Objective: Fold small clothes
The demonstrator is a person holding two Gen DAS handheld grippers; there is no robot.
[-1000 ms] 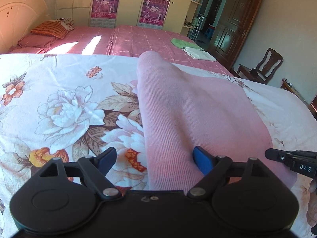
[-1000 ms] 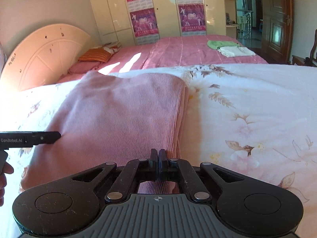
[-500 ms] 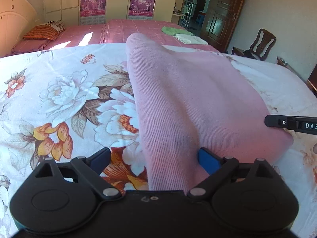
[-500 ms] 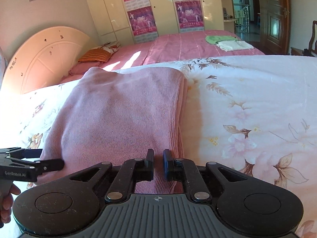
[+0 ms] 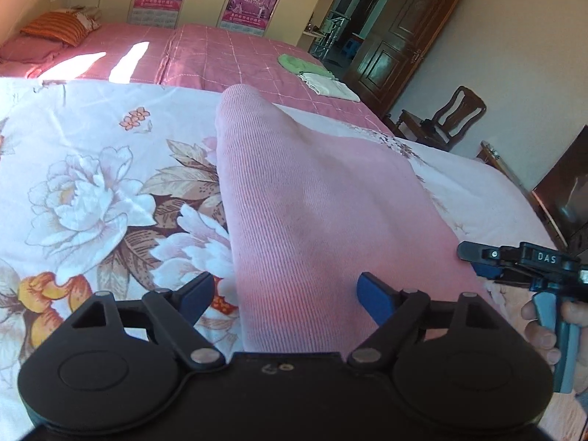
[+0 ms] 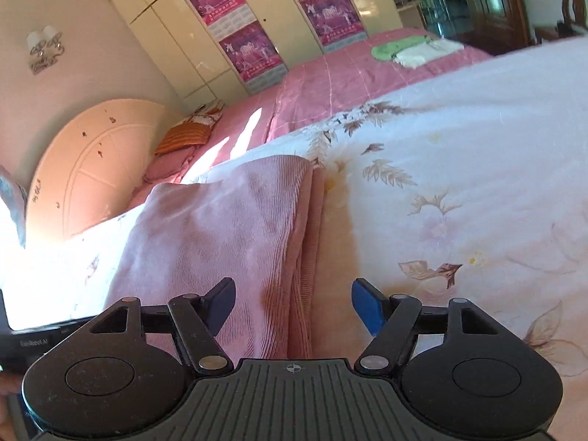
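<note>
My left gripper [image 5: 284, 292] hangs with jaws spread wide over the near edge of a folded pink garment [image 5: 316, 217] on the floral bedspread [image 5: 84, 198] — my right gripper [image 5: 477, 257] pokes in beside the garment's right edge.

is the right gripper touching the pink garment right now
Cannot tell. In the right wrist view the right gripper is open over the pink garment's edge, but no gap or contact shows plainly.

left hand-held gripper [image 5: 284, 292] has its jaws spread wide, gripping nothing. right hand-held gripper [image 6: 294, 307] is equally wide apart, tilted, and its holder's hand [image 5: 551, 325] wraps the trigger handle.
</note>
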